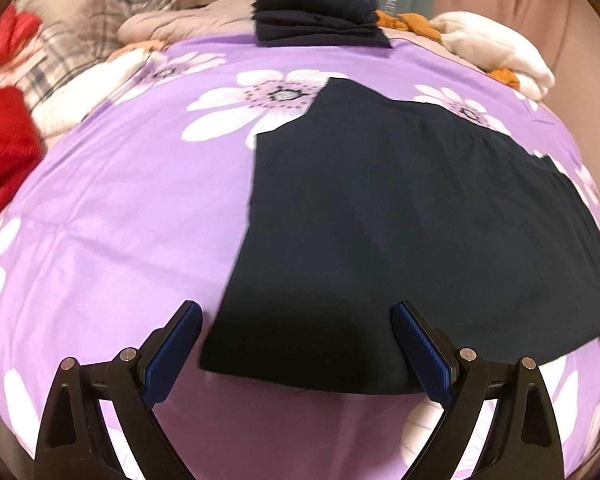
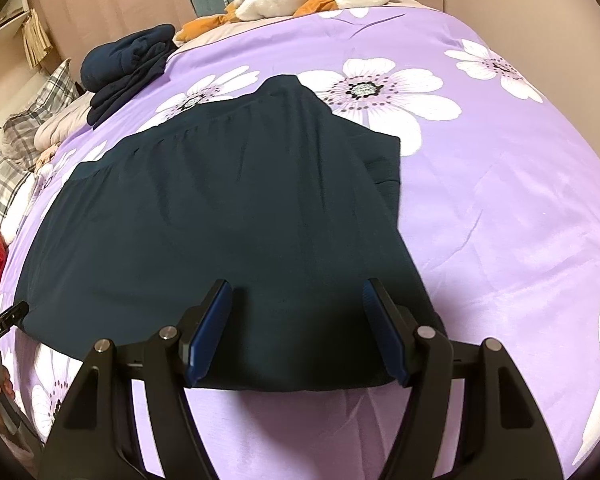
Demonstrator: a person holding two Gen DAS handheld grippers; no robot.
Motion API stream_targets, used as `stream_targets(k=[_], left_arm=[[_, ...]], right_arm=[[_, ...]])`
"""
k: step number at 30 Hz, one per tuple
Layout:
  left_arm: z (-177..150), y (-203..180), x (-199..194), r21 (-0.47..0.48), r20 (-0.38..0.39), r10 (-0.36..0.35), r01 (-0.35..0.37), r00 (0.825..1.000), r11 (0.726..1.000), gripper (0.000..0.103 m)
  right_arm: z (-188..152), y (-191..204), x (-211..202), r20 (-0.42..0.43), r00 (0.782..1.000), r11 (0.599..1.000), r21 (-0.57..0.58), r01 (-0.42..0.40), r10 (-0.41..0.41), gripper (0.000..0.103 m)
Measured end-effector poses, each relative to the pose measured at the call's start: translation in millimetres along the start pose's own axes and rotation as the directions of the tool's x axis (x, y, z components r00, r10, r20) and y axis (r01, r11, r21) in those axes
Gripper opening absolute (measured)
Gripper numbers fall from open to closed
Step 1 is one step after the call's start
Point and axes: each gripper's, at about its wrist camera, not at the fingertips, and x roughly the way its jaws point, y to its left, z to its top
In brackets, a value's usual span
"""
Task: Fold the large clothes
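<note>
Dark garment [image 2: 220,220]: flat on purple bedspread [image 2: 500,200], long axis 6 to 12, narrowing toward 12.
Left gripper [image 1: 296,344]: spread, empty, over hem's left corner.
Right gripper [image 2: 296,328]: spread, empty, over hem.
Hidden: near hem edge behind pads [image 2: 210,332].

A dark garment [image 1: 400,216] is spread on the floral bedspread [image 1: 120,200]; the left gripper [image 1: 298,312] is held open over its near edge.

the purple flowered bedsheet [image 1: 112,208] is free left of the flat dark navy garment [image 1: 400,216]; a folded navy clothes stack [image 1: 316,8] blocks the far edge.
</note>
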Motion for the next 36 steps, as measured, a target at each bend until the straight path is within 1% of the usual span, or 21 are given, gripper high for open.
stream_targets(k=[5,11,14,16,17,21,26,28,32,34,36], left_arm=[[-1.9,11.9,-0.1,-0.05,-0.008,0.004,-0.004,1.0,0.999,0.095],[-3.2,16.9,-2.2,-0.066,-0.01,0.008,-0.009,1.0,0.998,0.095],[-4.1,18.5,-3.6,-0.07,-0.011,0.01,-0.011,1.0,0.997,0.095],[-4.4,20.0,-4.5,-0.076,-0.013,0.013,-0.014,1.0,0.997,0.095],[-4.9,20.9,-4.8,-0.078,-0.014,0.013,-0.014,1.0,0.997,0.095],[-4.6,25.4,-6.3,-0.096,-0.022,0.005,-0.007,1.0,0.995,0.095],[-4.9,32.8,-8.2,-0.145,-0.04,-0.033,0.027,0.999,0.989,0.095],[-5.9,35.2,-9.5,-0.166,-0.047,-0.061,0.052,0.997,0.985,0.095],[-6.9,33.4,-9.8,-0.203,-0.056,-0.15,0.136,0.987,0.97,0.095],[-5.4,30.3,-7.4,-0.216,-0.059,-0.19,0.173,0.98,0.961,0.095],[-3.3,26.3,-5.5,-0.22,-0.059,-0.211,0.194,0.976,0.956,0.095]], right_arm=[[-1.5,-9.4,-3.9,0.002,1.0,1.0,0.027,0.005,-0.005,0.067],[-2.8,-16.9,-9.4,0.007,1.0,0.999,0.049,0.02,-0.02,0.067],[-2.4,-20.8,-11.2,0.006,0.998,0.997,0.055,0.058,-0.058,0.067],[-2.5,-28.3,-11.8,-0.001,0.996,0.993,0.074,0.088,-0.088,0.071],[-3.3,-33.2,-12.2,-0.006,0.996,0.991,0.092,0.092,-0.092,0.071],[-10.1,-56.5,-14.5,-0.023,0.997,0.98,0.187,0.07,-0.067,0.071],[-18.7,-72.0,-20.0,-0.025,0.999,0.963,0.266,0.036,-0.031,0.071],[-22.0,-75.8,-22.4,-0.023,1.0,0.956,0.294,0.012,-0.005,0.071],[-26.9,-77.2,-20.5,-0.011,0.993,0.925,0.364,-0.105,0.117,0.073],[-27.0,-71.6,-15.5,-0.008,0.987,0.911,0.386,-0.142,0.158,0.076],[-25.1,-64.5,-12.0,-0.013,0.989,0.915,0.381,-0.131,0.147,0.078]])
